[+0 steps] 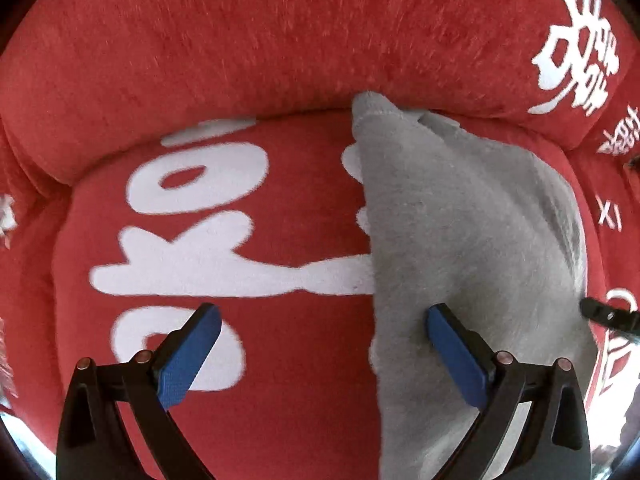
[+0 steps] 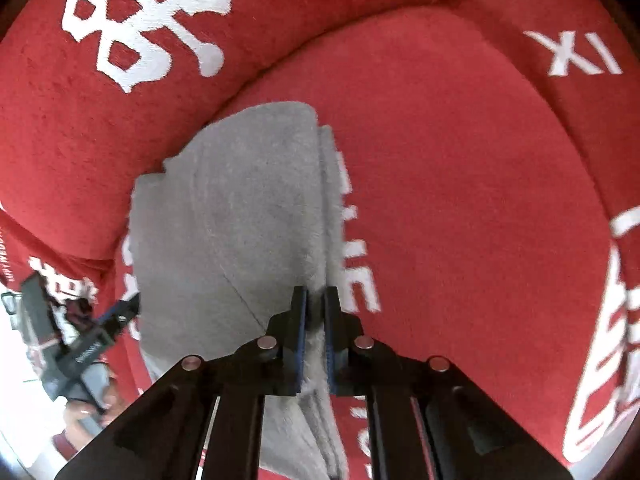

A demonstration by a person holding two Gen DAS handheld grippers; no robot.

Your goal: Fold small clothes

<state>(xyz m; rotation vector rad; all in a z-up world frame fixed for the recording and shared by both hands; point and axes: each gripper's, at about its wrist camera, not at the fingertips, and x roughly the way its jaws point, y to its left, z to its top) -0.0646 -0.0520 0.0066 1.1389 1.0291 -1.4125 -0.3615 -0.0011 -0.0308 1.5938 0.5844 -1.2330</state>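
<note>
The right gripper (image 2: 315, 300) pinches the grey garment's (image 2: 240, 216) layered edge, prob. to hold the fold on the red cushion (image 2: 460, 184), w/ left gripper (image 1: 324, 316) spread wide, holding nothing.

My left gripper (image 1: 324, 318) has black angular arms, blue textured pads (image 1: 188, 354) and round silvery pins. My right gripper (image 2: 315, 300) looks alike, its blue pads showing edge-on.
</note>
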